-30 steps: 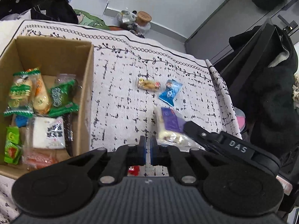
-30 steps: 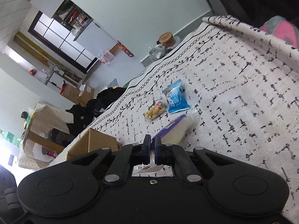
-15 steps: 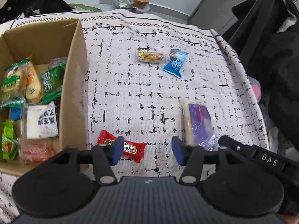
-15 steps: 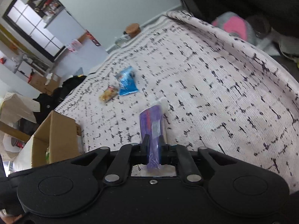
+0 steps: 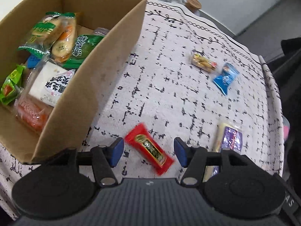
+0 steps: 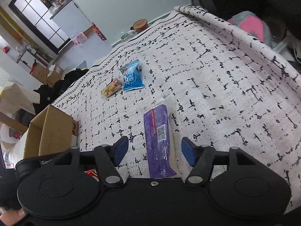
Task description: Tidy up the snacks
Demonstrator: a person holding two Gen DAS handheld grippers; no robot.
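Since a second ago, both hand-held grippers have been opened: then each pair of jaws was pressed together, the right on the purple packet's edge; now both are spread wide and nothing is held. The purple packet has been released and is laid flat on the cloth.

Left hand-held gripper point(image 5: 148, 151): jaws apart, straddling the red snack point(image 5: 149, 148), which is set diagonally on the patterned cloth point(image 5: 169, 86) between the blue pads, touching neither as far as can be judged. The box point(image 5: 90, 86) is placed just left of it, filled with green, white and orange packets.

Right hand-held gripper point(image 6: 154, 150): jaws apart, the purple packet point(image 6: 157, 141) lying lengthwise between them, barcode up, its near end hidden under the gripper body.

Farther out, a blue packet point(image 6: 132, 77) and a small biscuit packet point(image 6: 110, 90) are seen side by side, nearly touching, well apart from both grippers.

Box contents are shown only in the left view; there the purple packet point(image 5: 228, 137) is seen at the right, partly behind the gripper. The room beyond, with window and shelving, is shown only in the right view, where the box point(image 6: 50, 131) is seen from outside and a sliver of red is glimpsed at the gripper's left.
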